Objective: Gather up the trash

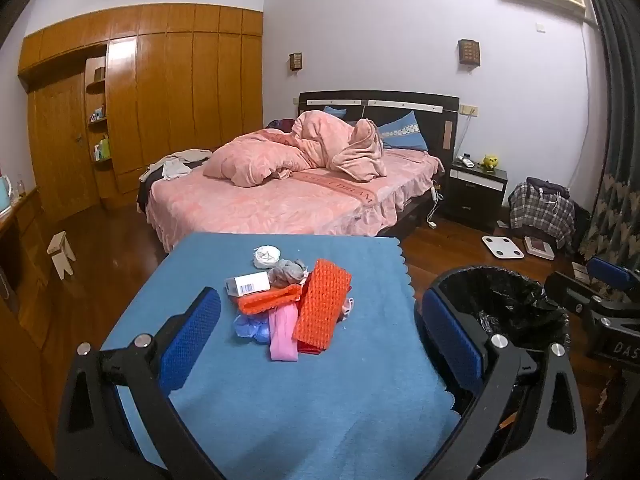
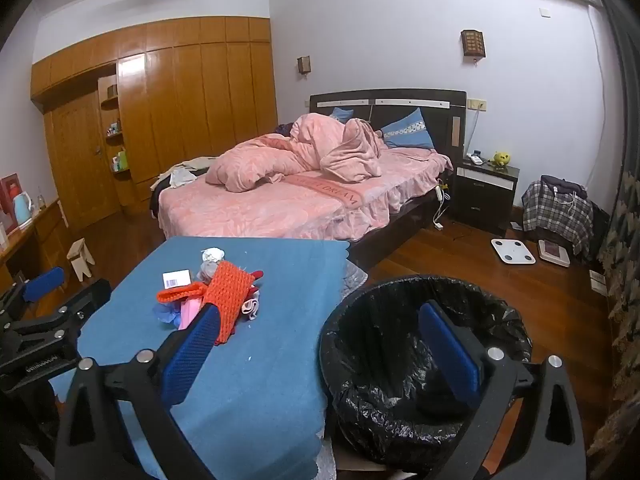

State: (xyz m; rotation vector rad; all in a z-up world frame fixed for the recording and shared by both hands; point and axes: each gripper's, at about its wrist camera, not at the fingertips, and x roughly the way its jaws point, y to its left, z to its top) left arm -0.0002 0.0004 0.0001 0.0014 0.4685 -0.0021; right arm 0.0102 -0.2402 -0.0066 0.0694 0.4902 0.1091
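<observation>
Nearest to each camera, the left gripper (image 1: 320, 336) and the right gripper (image 2: 320, 344) were held above the near end of the table with their jaws spread wide and nothing between the blue pads, a stance that suited a pick not yet begun. Both pointed somewhat downward, so each view took in the work surface and the bin together. Beyond the left gripper lay the blue cloth (image 1: 280, 400) that covered the table, and near its middle sat the trash pile (image 1: 292, 304), well apart from either set of pads. It was a loose heap: two orange knobbly sheets (image 1: 322, 304), one lying flat and one folded, over a pink strip (image 1: 282, 336), a crumpled bluish film (image 1: 250, 326), a small white box (image 1: 248, 283) bearing a barcode, a grey wad (image 1: 288, 272) and, farthest off, a white crumpled ball (image 1: 266, 257). The pieces overlapped, so a single grasp would probably lift more than one. Just beside the table's right edge stood the bin (image 2: 424, 360), lined with a black bag and seemingly empty, placed presumably so that a short sideways carry would end over its mouth. Farther back stood a bed (image 1: 280, 196) with pink covers.
</observation>
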